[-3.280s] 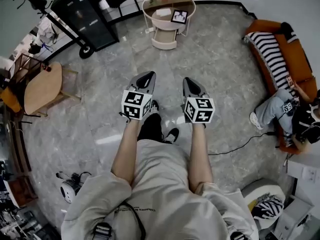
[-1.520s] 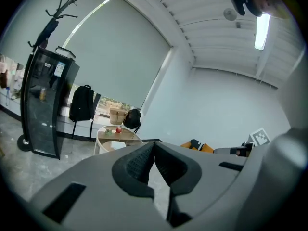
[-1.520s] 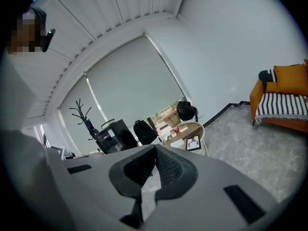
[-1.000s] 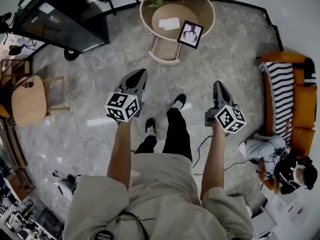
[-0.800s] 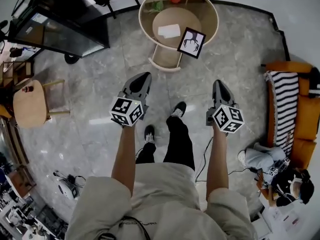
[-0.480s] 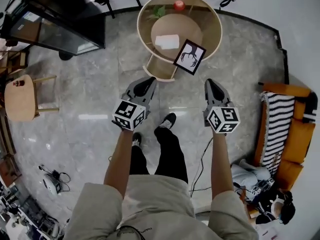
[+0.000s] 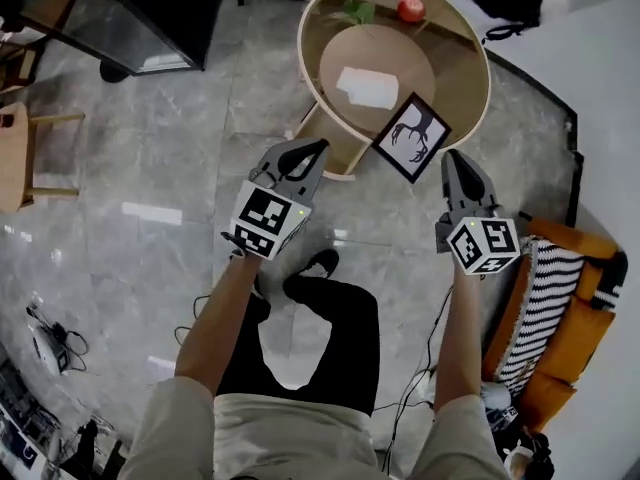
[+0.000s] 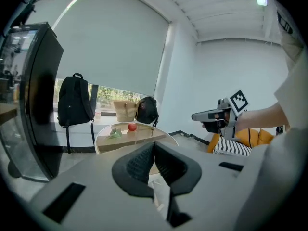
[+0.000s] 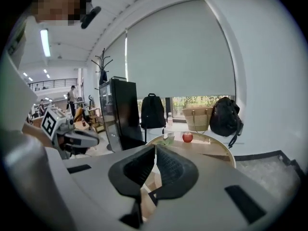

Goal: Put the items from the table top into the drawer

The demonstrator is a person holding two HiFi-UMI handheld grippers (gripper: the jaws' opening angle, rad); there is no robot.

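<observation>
Change: the round table (image 7: 478, 58) has come much closer, so picking up can start soon | left gripper (image 7: 316, 148): jaws pressed together, holding nothing | drawer (image 7: 340, 160): pulled out on the table's near side, the part that shows is empty | table top: green leaf (image 7: 355, 11), white paper (image 7: 368, 86), red apple (image 7: 410, 9), picture frame (image 7: 412, 138), none put away yet | right gripper (image 7: 452, 158): jaws together, empty

You stand on a grey marble floor (image 7: 150, 148). Ahead to your left is a black cabinet (image 7: 120, 13) with a glossy front, and further left a wooden stool (image 7: 10, 158). At your right, an orange sofa (image 7: 580, 353) carries a black-and-white striped cushion (image 7: 535, 298). By the window, under a drawn blind (image 8: 115, 47), a woven basket (image 8: 125, 110) sits between 2 black backpacks (image 8: 74, 100). A coat rack (image 9: 102, 61) rises behind the cabinet.
</observation>
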